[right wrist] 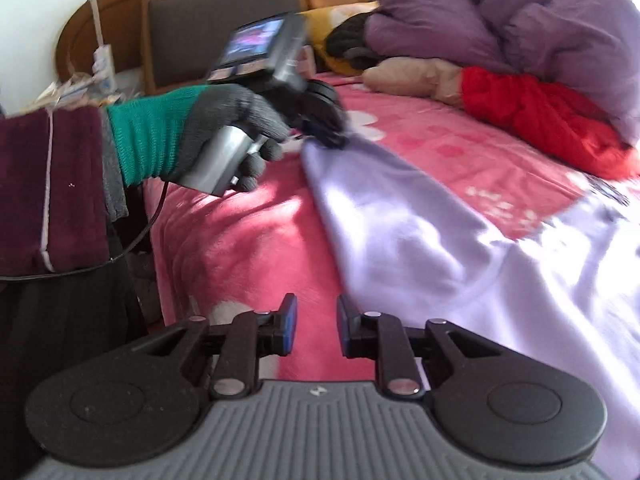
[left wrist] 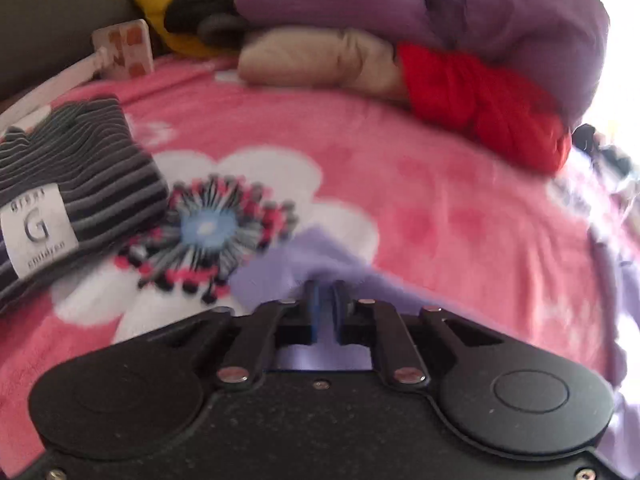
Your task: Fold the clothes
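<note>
Here, a bed with a pink floral blanket (left wrist: 400, 184). Lilac garment (right wrist: 460, 248): spread over the lower right of the right wrist view, one corner drawn up to centre frame. Left claw (left wrist: 325, 300): closed on that corner, cloth pinched between its blue pads; a gloved hand (right wrist: 236, 120) holds it. Right claw (right wrist: 317, 322): jaws parted, nothing between them, low centre, just beside the garment's near edge. Striped folded garment (left wrist: 76, 184): left of the left wrist view. Red cloth (left wrist: 484, 104), beige cloth (left wrist: 320, 58), purple duvet (left wrist: 460, 4): upper right, piled together.
</note>
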A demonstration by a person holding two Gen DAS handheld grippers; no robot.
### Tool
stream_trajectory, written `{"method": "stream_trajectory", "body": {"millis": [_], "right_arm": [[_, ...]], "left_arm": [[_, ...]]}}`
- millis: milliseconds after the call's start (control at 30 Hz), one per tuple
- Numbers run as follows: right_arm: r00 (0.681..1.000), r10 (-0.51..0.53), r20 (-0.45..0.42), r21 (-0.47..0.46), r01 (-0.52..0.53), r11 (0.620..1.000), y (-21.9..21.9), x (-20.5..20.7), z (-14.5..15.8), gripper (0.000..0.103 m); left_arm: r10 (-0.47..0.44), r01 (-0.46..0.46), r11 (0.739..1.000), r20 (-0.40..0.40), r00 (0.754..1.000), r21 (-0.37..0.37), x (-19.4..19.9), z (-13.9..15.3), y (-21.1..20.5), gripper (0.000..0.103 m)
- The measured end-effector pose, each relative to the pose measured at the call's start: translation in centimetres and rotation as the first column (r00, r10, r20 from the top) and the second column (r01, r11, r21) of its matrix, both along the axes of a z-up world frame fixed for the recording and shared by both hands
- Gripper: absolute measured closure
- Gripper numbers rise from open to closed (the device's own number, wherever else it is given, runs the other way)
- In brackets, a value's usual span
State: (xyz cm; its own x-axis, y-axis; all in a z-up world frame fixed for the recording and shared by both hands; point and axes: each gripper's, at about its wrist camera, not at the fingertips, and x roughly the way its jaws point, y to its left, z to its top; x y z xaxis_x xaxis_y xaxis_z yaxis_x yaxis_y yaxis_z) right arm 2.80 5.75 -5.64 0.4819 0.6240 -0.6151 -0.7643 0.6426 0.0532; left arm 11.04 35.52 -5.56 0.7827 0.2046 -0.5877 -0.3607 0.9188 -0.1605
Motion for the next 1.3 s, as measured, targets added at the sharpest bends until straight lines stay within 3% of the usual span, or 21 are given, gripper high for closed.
{"method": "stream_trajectory", "body": {"millis": [33, 67, 167, 233, 267, 333, 467, 600, 667, 767, 967, 1133, 1233, 1267, 1300], "right_arm": [[1.0, -0.028, -0.005, 0.011, 0.028, 1.0, -1.1, 0.2, 0.1, 0.074], [0.998, -0.058, -0.01, 0.02, 0.058, 0.998, -2.3, 0.4, 0.3, 0.074], [0.988, -0.154, -0.024, 0.046, 0.155, 0.987, -6.2, 1.2, 0.5, 0.068], [0.973, -0.227, -0.034, 0.067, 0.228, 0.971, -9.5, 1.9, 0.7, 0.064], [0.963, -0.266, -0.041, 0.069, 0.268, 0.961, -11.2, 2.4, 0.8, 0.064], [0.931, -0.362, -0.047, 0.059, 0.365, 0.929, -14.7, 3.7, 0.8, 0.064], [0.833, -0.549, -0.067, 0.058, 0.553, 0.832, -21.4, 7.3, 1.3, 0.064], [0.754, -0.65, -0.095, 0.086, 0.657, 0.749, -27.2, 11.9, 2.0, 0.062], [0.725, -0.679, -0.115, 0.101, 0.688, 0.718, -29.4, 14.5, 2.0, 0.061], [0.694, -0.704, -0.151, 0.123, 0.72, 0.683, -32.2, 18.4, 1.8, 0.057], [0.676, -0.702, -0.222, 0.147, 0.735, 0.661, -34.9, 25.3, 1.3, 0.052], [0.665, -0.689, -0.288, 0.158, 0.743, 0.651, -35.7, 29.3, 0.1, 0.048], [0.641, -0.688, -0.34, 0.177, 0.762, 0.622, -36.2, 31.1, -1.1, 0.047], [0.635, -0.676, -0.374, 0.184, 0.765, 0.617, -36.4, 31.7, -1.7, 0.047], [0.628, -0.663, -0.408, 0.191, 0.768, 0.611, -36.6, 32.3, -2.2, 0.056]], "left_arm": [[-0.07, 0.069, 0.997, 0.023, 0.997, 0.017, 0.2, 0.3, -1.0, 0.079], [-0.066, 0.066, 0.998, 0.001, 0.998, 0.016, 0.7, 0.1, -1.2, 0.063], [0.109, -0.11, 0.994, -0.125, 0.986, -0.003, 2.2, -1.5, -0.1, 0.069], [0.106, -0.104, 0.994, -0.064, 0.992, 0.041, 2.3, -0.2, -1.3, 0.066], [0.088, -0.085, 0.994, -0.032, 0.996, 0.073, 2.5, 0.5, -2.2, 0.059], [0.03, -0.032, 0.995, 0.022, 0.999, 0.097, 3.0, 1.6, -4.1, 0.057], [-0.117, 0.118, 0.993, 0.047, 0.992, -0.018, 6.9, 1.9, -6.8, 0.057], [-0.264, 0.272, 0.955, 0.081, 0.961, -0.114, 10.1, 2.6, -10.8, 0.057], [-0.302, 0.315, 0.93, 0.097, 0.948, -0.189, 11.6, 2.4, -12.0, 0.057], [-0.346, 0.358, 0.903, 0.09, 0.934, -0.237, 13.6, 2.2, -13.8, 0.057], [-0.419, 0.416, 0.849, 0.063, 0.906, -0.326, 18.6, 1.7, -16.8, 0.057], [-0.444, 0.419, 0.829, 0.019, 0.896, -0.37, 22.0, 0.0, -18.4, 0.057], [-0.449, 0.414, 0.834, -0.013, 0.894, -0.364, 23.3, -0.7, -19.0, 0.058], [-0.448, 0.411, 0.837, -0.02, 0.894, -0.361, 23.7, -0.8, -19.1, 0.065], [-0.45, 0.411, 0.839, -0.029, 0.893, -0.357, 24.1, -0.9, -19.2, 0.073]]}}
